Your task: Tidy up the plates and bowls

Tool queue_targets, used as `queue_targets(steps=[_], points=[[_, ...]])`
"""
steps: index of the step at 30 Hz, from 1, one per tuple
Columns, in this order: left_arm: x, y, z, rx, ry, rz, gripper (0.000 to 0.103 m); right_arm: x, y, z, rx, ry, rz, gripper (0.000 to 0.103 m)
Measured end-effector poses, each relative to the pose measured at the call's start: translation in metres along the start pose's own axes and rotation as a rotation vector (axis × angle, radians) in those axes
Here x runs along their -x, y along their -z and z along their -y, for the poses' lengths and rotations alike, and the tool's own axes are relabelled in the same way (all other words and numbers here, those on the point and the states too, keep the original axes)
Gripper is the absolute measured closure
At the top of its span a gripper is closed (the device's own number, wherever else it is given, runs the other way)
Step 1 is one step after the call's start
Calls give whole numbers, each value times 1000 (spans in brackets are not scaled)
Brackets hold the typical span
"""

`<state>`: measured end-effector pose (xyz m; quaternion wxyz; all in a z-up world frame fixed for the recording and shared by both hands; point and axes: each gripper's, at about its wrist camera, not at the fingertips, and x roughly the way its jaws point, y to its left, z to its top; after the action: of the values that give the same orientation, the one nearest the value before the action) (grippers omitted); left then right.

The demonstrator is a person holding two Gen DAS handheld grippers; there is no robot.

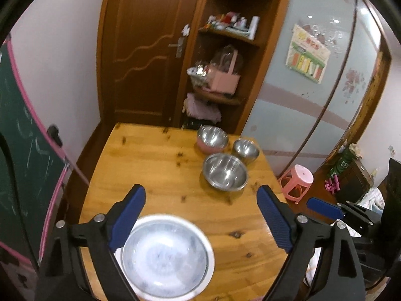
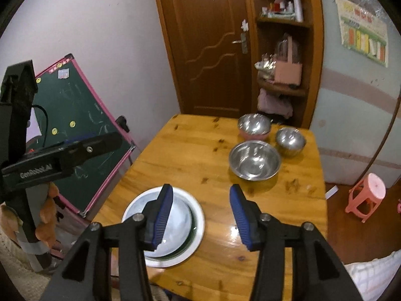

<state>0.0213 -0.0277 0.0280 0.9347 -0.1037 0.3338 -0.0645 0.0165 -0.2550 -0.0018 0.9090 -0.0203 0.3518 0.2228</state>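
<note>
Surroundings: I see a green chalkboard (image 2: pixel 75 130) left of the wooden table (image 1: pixel 155 165), a pink stool (image 1: pixel 297 180) on the right and a brown door (image 2: pixel 208 50) at the far end.
Bowls: three round, shiny steel ones cluster far right — large bowl (image 2: pixel 254 160), small bowl (image 2: pixel 290 139), pink-sided bowl (image 2: pixel 254 126).
Plates: a white plate stack (image 1: pixel 168 258) lies near-left.
Left gripper (image 1: pixel 200 218): my jaws gape wide, holding nothing.
Right gripper (image 2: pixel 201 215): also spread, empty.
</note>
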Motion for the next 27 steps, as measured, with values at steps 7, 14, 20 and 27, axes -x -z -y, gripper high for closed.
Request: queue_targets(steps=[7,14,20,27], points=[[-11,-46,34,-42,70,-4,13,22,-32,34,-1,106,46,56],[-63,-80,49,-12,89,-43,13,5,-64,79,-40,167,7,56],[-145,-87,51,6,72,-146,13,-42,-78,126,-128,167,-87,56],[-241,-72,44,36,58,-288,13,-113,-80,170,-200,169,-211,56]])
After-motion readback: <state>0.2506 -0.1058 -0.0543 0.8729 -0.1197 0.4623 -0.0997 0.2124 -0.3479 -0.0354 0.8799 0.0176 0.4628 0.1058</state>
